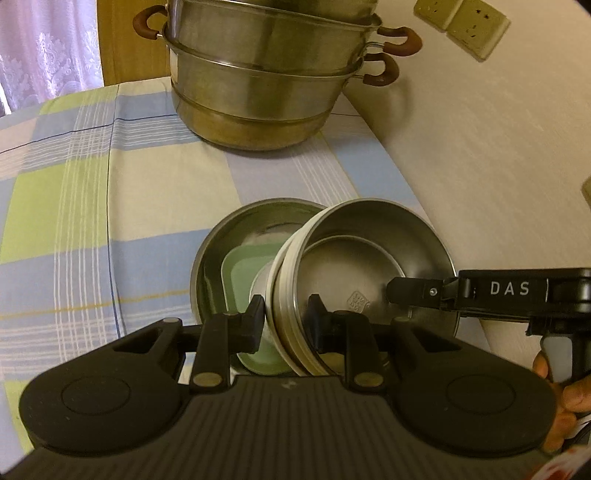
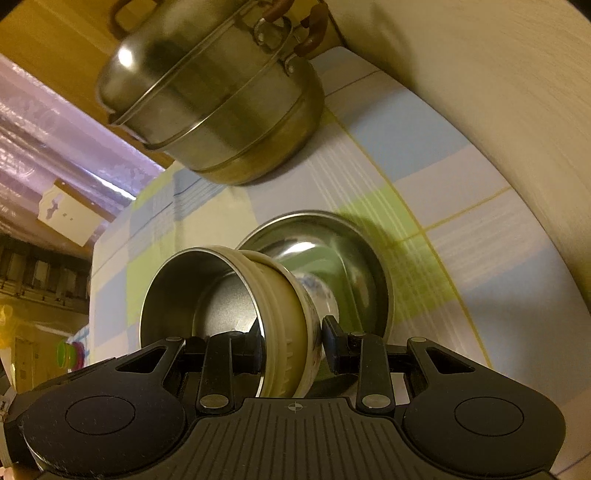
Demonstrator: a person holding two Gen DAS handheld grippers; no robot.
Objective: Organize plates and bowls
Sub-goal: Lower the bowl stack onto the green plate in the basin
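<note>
Both the left gripper (image 1: 284, 325) and right gripper (image 2: 293, 345) have jaws clamped on opposite rim walls of the tilted steel bowl (image 1: 369, 254), sharing its load above the steel plate (image 1: 236, 236) on the checked-cloth surface (image 1: 110, 192), apparently for nesting.

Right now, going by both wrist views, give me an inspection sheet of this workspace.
Surface: checked tablecloth in blue, green and cream.
Job's things: cream-rimmed steel bowl held tilted over a wide steel dish; a green plate lies in the dish; a patterned bowl sits under the steel bowl.
Clutter: stacked steamer pot at the far end.
Grippers: left gripper and right gripper each clamp the steel bowl's rim on opposite sides.
Cables: nothing seen.
Surroundings: wall sockets, curtain.
</note>
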